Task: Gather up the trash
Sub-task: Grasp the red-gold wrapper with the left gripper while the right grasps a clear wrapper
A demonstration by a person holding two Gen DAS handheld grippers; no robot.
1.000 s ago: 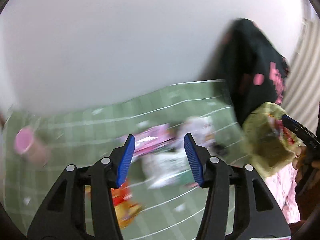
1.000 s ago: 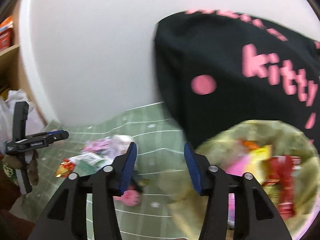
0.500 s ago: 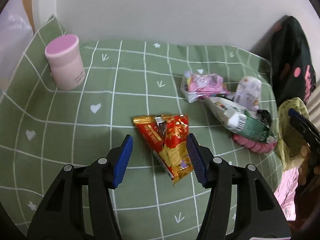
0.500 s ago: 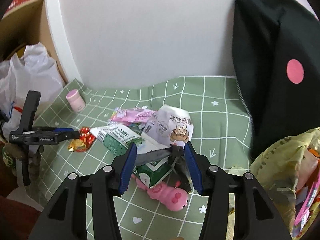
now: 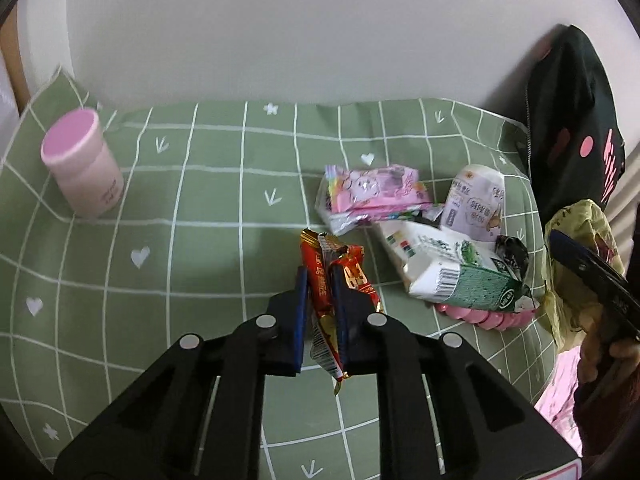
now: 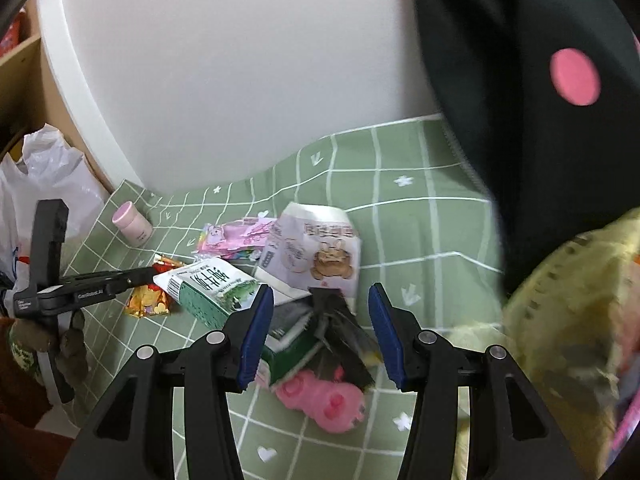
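Observation:
My left gripper (image 5: 320,276) is shut on a red and gold snack wrapper (image 5: 322,280) lying on the green checked cloth (image 5: 200,208); the wrapper also shows in the right wrist view (image 6: 148,300). My right gripper (image 6: 320,300) is open above a pile of trash: a green and white carton (image 6: 212,288), a black wrapper (image 6: 340,320), a white bear-print packet (image 6: 320,252), a pink packet (image 6: 236,236) and a pink caterpillar-shaped thing (image 6: 324,400). A yellow-green trash bag (image 6: 568,320) hangs at the right.
A pink jar (image 5: 80,168) stands at the cloth's far left. A black bag with pink print (image 5: 572,120) leans on the white wall at the right. A white plastic bag (image 6: 36,184) and wooden shelf sit left of the table.
My left gripper has come down over the red wrapper and shut on it. My right gripper has moved closer to the trash pile and stays open.

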